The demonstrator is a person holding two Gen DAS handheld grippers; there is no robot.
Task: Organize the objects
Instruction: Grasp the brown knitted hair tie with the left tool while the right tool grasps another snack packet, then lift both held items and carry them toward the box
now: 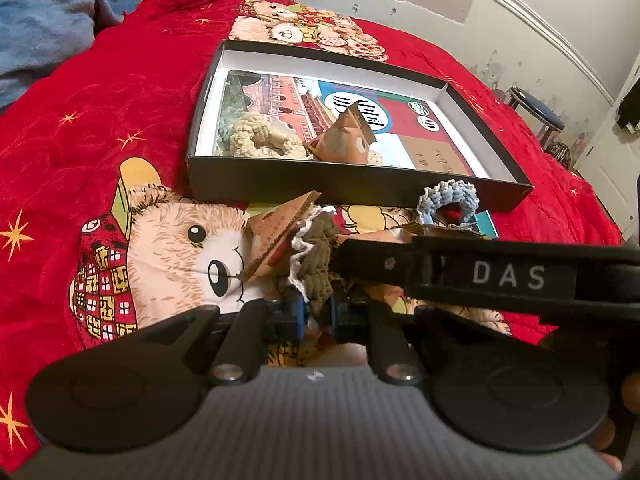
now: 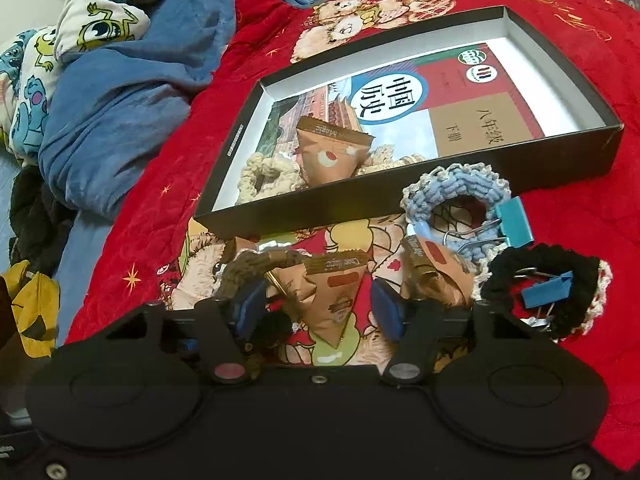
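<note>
Red bear-print blanket, black box, light-blue crocheted scrunchie

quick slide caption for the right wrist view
Right gripper open around a brown triangular snack packet, black box just beyond.
</note>
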